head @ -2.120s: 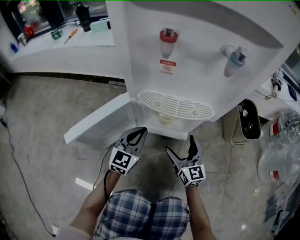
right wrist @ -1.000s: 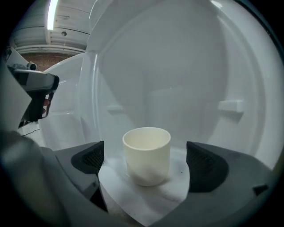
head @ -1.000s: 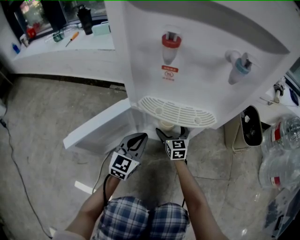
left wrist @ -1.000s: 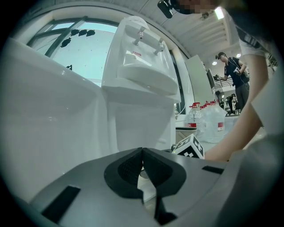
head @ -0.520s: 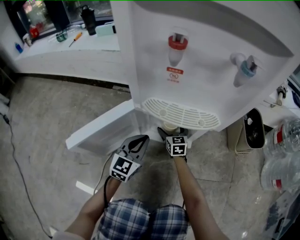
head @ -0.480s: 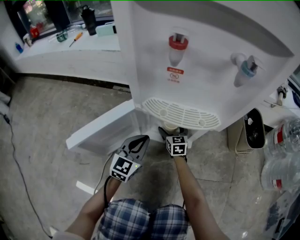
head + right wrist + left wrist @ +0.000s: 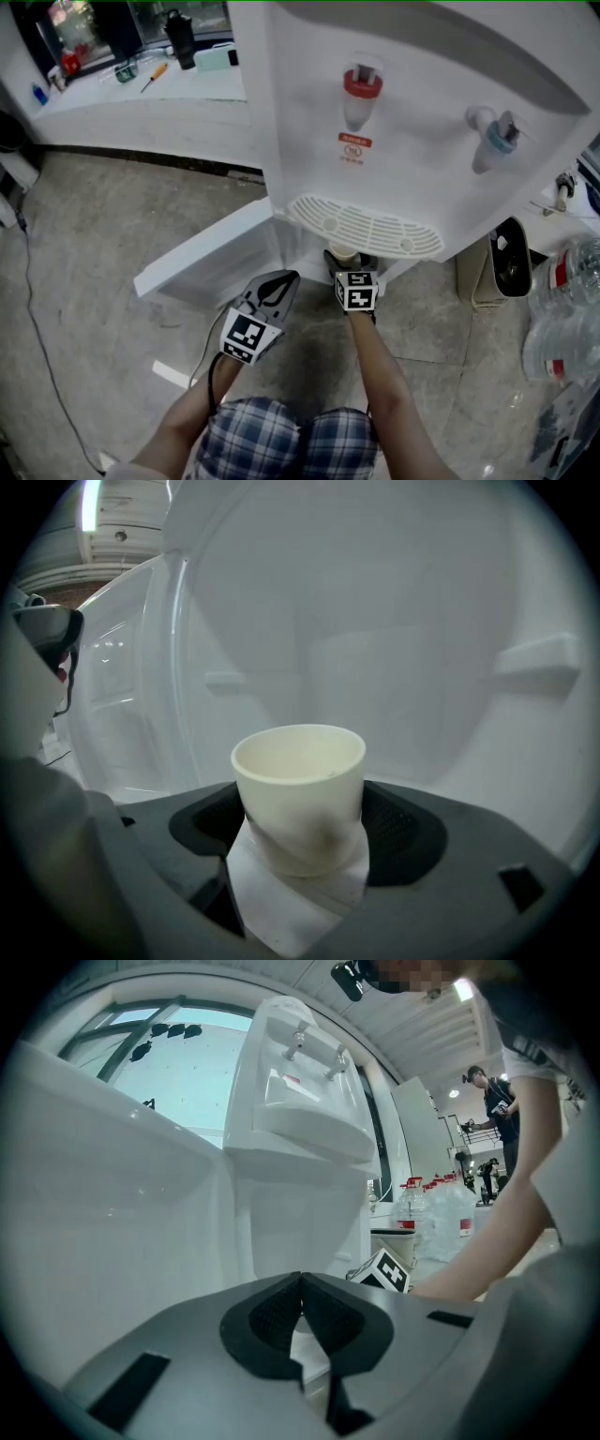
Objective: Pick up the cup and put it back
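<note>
The water dispenser [image 7: 403,122] fills the upper right of the head view. At lower left our left gripper [image 7: 272,289] is clenched on nothing. Our right gripper [image 7: 349,267], centre, has just been closing and now clasps the cup [image 7: 298,794] under the drip tray [image 7: 366,225]. We judge the cup light, stiff and smooth, so we would hold it gently at mid-wall.

Cup [image 7: 298,794] matt, smooth; dispenser [image 7: 422,122] glossy wht plastic.
</note>
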